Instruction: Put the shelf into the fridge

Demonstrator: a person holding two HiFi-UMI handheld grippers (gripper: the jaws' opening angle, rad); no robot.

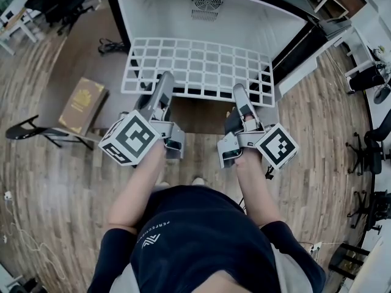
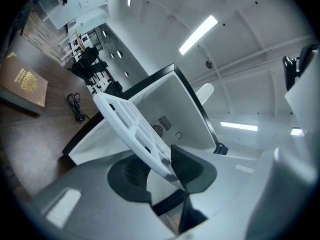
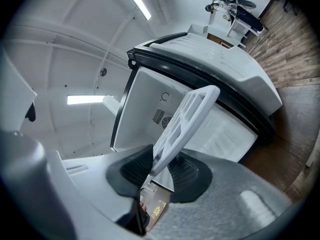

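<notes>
The floor point(image 1: 55, 182) is wood plank, with a darker brown mat point(image 1: 73, 60) in front of an open fridge point(image 1: 159, 14). The fridge's white cavity faces the person, with a round fan grille point(image 1: 206, 2) on its back wall.

Both forearms extend forward, side by side. The left gripper point(image 1: 162, 83) and right gripper point(image 1: 240, 95) point roughly level toward the cavity. Each clamps the near edge of the shelf point(image 1: 195, 66), with the rim pinched between its dark ribbed pads point(image 2: 187, 166).

The shelf is a white grid held flat across the fridge opening. Its far edge overlaps the cavity in the head view.

A brown book point(image 1: 82, 105) lies left of the grippers, near a black chair point(image 1: 30, 130). A black cable point(image 1: 110, 44) lies beside the fridge. Nothing stands between the shelf and the cavity.

Count: one shelf, one fridge, two grippers, one book.
</notes>
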